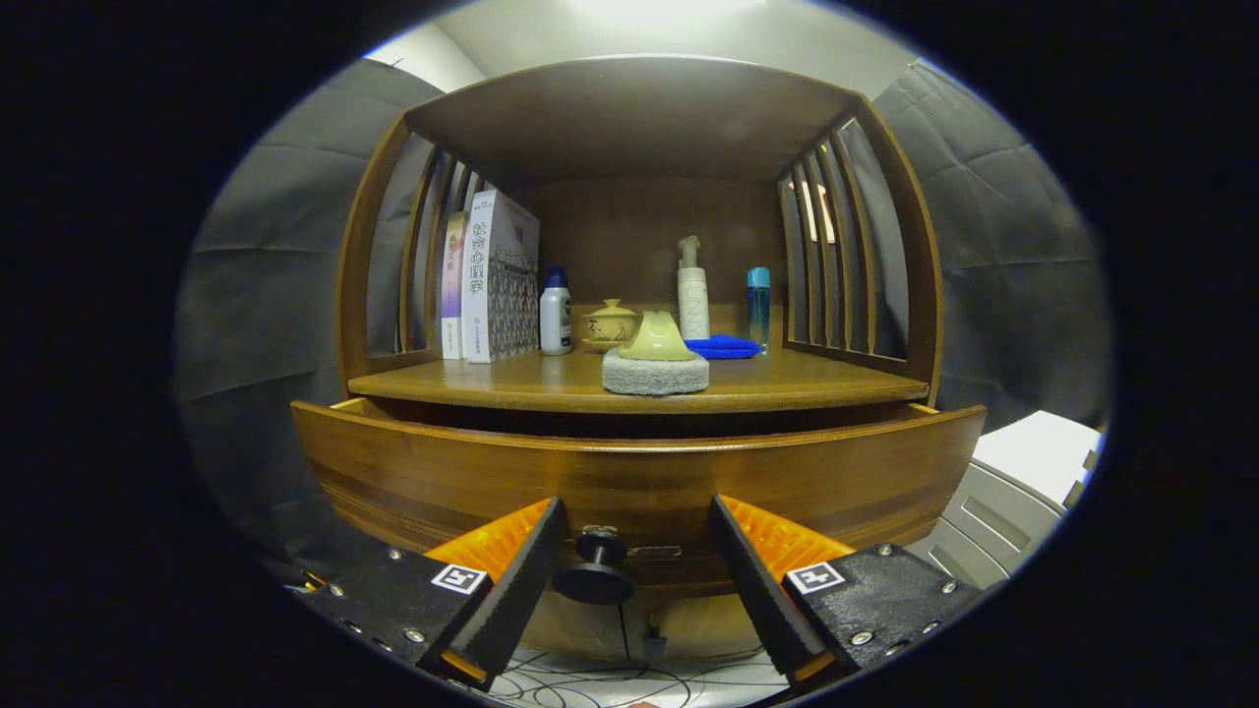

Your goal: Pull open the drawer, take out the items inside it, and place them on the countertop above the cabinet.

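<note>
The white book's (482, 275) spine read 社会心理学. The gripper (634, 503), fingers spread apart, bore 2 square black-and-white markers (459, 578) without readable text.

drawer (639, 472) interior: hidden behind its raised front panel
blue cloth (723, 345): partly hidden behind scrub pad (655, 372)
books (489, 277): titles too small to make out
gripper (637, 560): outer finger bases cut off

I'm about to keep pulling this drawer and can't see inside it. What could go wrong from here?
1. The claw is open, with the small dark round drawer knob between its fingers but ungripped, so a pull now may slip off.
2. The curved wooden drawer front is only slightly out, and the contents are hidden.
3. The yellow-handled grey scrubbing sponge sits at the countertop's front edge, so a jolt may tip it off.
</note>
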Tool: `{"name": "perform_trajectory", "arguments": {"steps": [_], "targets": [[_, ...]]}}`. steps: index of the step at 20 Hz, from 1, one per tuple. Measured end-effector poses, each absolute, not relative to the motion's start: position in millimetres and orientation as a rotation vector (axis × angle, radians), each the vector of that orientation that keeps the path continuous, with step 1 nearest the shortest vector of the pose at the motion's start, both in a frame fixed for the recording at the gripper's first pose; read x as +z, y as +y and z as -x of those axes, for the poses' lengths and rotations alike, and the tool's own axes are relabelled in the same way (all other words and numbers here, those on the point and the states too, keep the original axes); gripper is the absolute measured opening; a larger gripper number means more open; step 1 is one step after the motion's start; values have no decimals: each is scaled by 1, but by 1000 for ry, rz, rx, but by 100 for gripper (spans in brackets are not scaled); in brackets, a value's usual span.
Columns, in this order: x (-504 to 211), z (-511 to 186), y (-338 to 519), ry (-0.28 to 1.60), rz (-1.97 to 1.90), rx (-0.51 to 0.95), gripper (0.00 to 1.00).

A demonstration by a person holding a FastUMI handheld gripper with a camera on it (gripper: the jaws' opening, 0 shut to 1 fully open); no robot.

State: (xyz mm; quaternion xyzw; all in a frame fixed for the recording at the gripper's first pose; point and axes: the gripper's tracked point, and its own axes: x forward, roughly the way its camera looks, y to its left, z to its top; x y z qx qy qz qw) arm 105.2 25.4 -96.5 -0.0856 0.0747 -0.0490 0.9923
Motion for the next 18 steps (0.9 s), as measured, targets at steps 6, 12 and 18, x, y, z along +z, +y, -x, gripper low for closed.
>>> {"name": "perform_trajectory", "arguments": {"steps": [6, 12, 18], "targets": [[-96, -123, 24, 150, 159, -104, 95], [-96, -137, 22, 141, 159, -111, 95], [-108, -156, 14, 228, 8, -121, 95]]}}
